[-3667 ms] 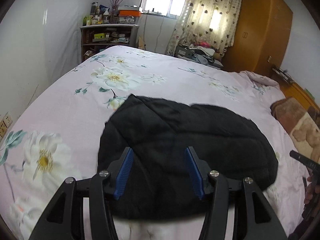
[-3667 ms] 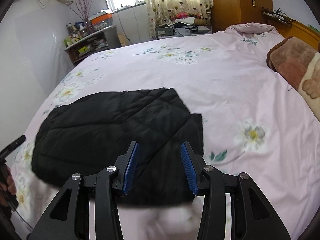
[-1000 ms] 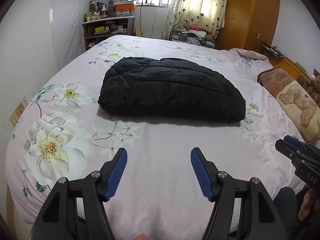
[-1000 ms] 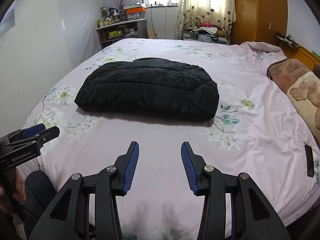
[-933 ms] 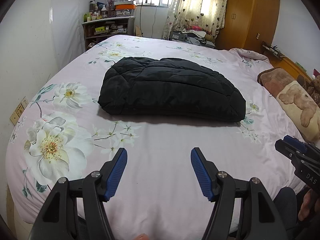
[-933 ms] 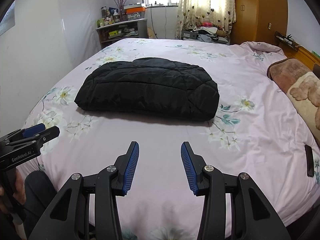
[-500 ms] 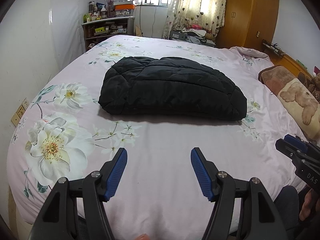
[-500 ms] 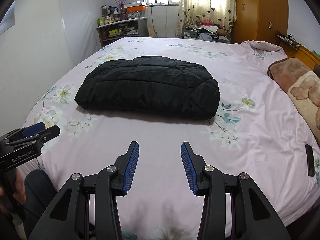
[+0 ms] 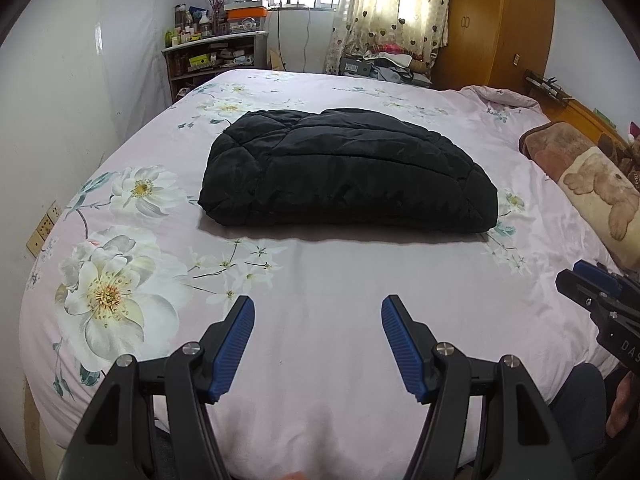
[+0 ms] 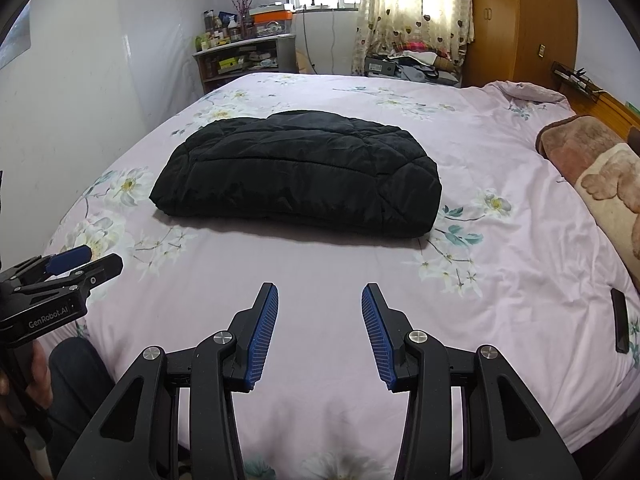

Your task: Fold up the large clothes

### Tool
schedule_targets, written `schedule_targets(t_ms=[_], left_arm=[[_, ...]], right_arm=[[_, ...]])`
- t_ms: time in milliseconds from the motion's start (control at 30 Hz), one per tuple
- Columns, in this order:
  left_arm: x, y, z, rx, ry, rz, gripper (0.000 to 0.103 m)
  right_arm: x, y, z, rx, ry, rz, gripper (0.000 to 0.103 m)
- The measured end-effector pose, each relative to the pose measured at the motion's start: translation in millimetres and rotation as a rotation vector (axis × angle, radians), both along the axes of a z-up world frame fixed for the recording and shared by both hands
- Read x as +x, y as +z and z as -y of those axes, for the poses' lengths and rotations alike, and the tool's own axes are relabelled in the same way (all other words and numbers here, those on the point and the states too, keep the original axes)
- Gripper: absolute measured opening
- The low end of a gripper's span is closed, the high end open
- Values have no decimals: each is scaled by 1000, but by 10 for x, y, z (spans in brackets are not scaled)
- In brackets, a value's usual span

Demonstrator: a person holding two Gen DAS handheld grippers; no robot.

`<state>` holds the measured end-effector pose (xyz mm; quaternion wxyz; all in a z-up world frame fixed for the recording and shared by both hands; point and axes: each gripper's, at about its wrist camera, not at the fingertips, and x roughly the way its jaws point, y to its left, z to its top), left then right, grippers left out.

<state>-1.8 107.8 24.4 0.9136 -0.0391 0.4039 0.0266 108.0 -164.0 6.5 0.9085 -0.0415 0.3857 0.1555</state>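
Jacket point(image 9: 344, 172) sits folded in a thick black bundle near the middle of the bed point(image 9: 320, 360), closer to the left edge than the right, its long folded side facing the near edge. Both tools hang back over that near edge, well apart from it. Left gripper point(image 9: 318, 340) has its blue pads spread wide with only bedspread showing between them; right gripper point(image 10: 319, 332) is spread too, a little narrower, and equally empty.

By the look of it the fold is finished or one pass from finished, so the step in hand is a check and a tidy. To do that well: come in low from the near edge with both grippers level with each other, so the bundle is not skewed. If another fold is wanted, pinch the two near corners through all layers, not just the top shell, since this puffy quilted fabric will likely slide and spring open. Lift together, carry over, lay down, then press along the crease before letting go. Keep clear of the phone point(image 10: 621, 321) lying by the right edge.
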Motion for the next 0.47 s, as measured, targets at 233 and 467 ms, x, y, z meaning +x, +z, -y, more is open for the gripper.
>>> schedule_targets(t_ms=[233, 467], left_arm=[[-1, -20, 37, 0, -5, -5, 68], [-5, -4, 58, -12, 7, 4, 68]], right_arm=[[-1, -18, 6, -3, 6, -2, 45], [1, -43, 40, -2, 6, -3, 45]])
